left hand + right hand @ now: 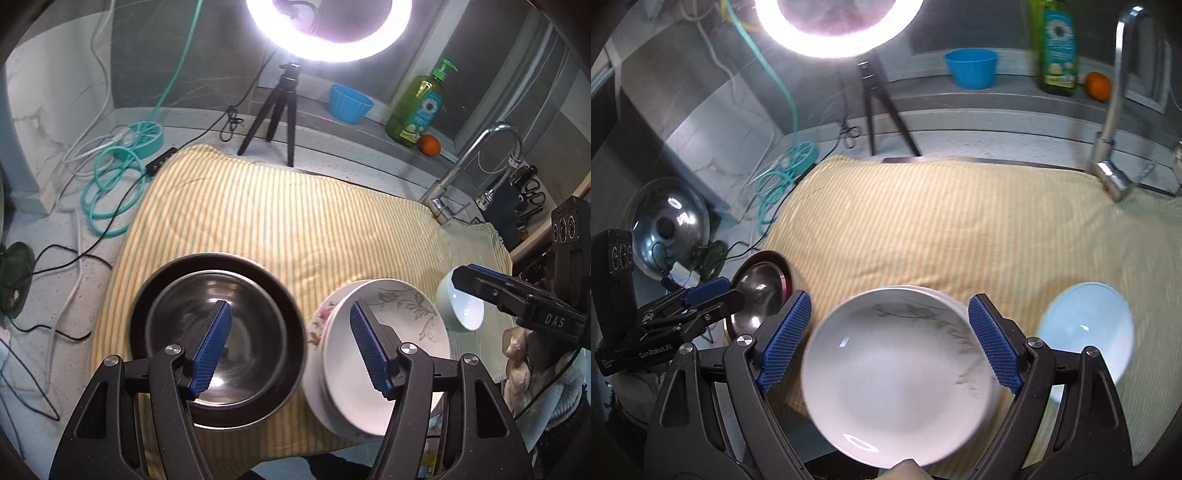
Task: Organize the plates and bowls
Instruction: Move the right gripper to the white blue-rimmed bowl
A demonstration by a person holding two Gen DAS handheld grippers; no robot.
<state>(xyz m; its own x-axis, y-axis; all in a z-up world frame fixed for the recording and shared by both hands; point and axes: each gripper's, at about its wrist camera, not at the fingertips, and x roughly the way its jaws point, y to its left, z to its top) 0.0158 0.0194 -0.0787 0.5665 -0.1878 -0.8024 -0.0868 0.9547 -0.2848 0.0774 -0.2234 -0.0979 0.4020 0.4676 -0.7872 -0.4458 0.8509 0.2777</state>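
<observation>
Left wrist view: the left gripper hangs with fingers apart and empty above a steel bowl nested in a dark bowl, beside stacked white plates at the striped cloth's near edge.

Right wrist view: the right gripper is spread wide, empty, over the plates; a pale blue bowl sits just right.

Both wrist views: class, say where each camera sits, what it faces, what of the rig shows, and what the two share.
Left wrist: sits behind the open left gripper, looking down at the steel bowl; the right gripper shows at the right edge.
Right wrist: behind the open right gripper, above the white plates; the left gripper shows at the left edge.
Shared: striped cloth, ring light.
</observation>
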